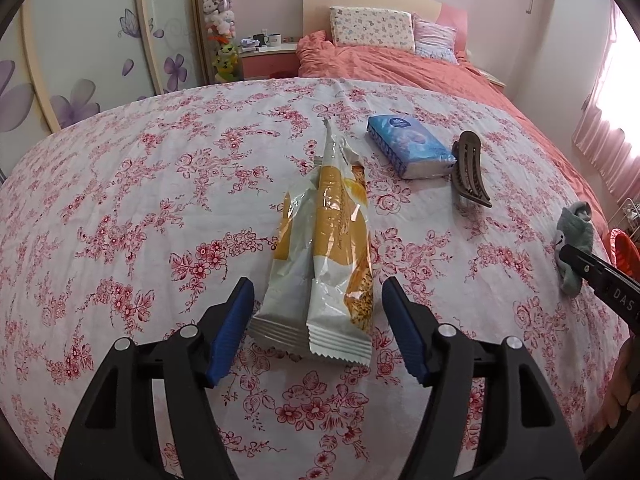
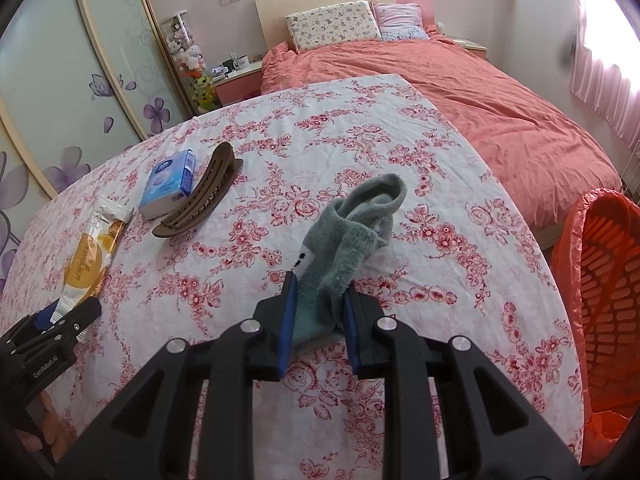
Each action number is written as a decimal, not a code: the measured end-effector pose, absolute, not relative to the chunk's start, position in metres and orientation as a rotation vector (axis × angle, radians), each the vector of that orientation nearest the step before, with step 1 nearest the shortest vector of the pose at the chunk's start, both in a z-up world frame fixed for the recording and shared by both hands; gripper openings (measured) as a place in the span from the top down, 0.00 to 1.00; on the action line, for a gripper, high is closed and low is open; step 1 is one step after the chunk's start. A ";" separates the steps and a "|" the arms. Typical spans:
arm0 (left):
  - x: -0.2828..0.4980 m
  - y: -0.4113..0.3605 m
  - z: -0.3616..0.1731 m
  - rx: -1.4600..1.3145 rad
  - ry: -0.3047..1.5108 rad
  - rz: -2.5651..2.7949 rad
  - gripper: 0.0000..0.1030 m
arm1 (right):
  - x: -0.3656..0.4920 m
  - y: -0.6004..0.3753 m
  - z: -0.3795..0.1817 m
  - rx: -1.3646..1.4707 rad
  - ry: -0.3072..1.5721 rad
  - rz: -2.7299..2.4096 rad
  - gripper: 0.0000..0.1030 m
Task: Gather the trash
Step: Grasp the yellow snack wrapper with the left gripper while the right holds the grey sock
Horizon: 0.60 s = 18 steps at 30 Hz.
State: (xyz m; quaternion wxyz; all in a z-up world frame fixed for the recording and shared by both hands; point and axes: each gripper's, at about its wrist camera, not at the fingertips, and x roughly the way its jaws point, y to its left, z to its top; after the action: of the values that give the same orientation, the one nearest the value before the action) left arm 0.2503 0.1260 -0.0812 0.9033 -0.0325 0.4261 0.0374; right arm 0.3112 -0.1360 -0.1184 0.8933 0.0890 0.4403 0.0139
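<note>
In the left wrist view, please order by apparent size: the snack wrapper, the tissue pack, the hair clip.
1. snack wrapper, clearly largest, though nearest the camera.
2. tissue pack.
3. hair clip, close to the pack; this order is unsure.

One wrapper, one tissue pack, one hair clip, one sock

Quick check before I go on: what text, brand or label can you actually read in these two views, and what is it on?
"GenRobot.AI": on the black body of the left gripper, right wrist view.
"DAS": cut off at the frame edge, on the black right gripper, left wrist view.
Orange-and-white snack wrapper: script too blurred.
Blue tissue pack: logo too small.
</note>
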 end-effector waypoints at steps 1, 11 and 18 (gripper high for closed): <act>0.250 0.126 -0.081 -0.069 0.880 0.076 0.36 | 0.311 -0.135 -0.118 0.185 0.913 0.029 0.78; 0.252 0.126 -0.080 -0.058 0.875 0.076 0.46 | 0.316 -0.129 -0.117 0.152 0.910 0.008 0.81; 0.256 0.130 -0.078 -0.062 0.868 0.041 0.60 | 0.310 -0.138 -0.111 0.203 0.882 0.025 0.92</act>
State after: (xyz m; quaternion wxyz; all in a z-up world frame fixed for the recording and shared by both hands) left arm 0.2559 0.1295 -0.0776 0.9066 -0.0302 0.4204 0.0201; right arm 0.3096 -0.1381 -0.1107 0.8993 0.0979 0.4261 0.0123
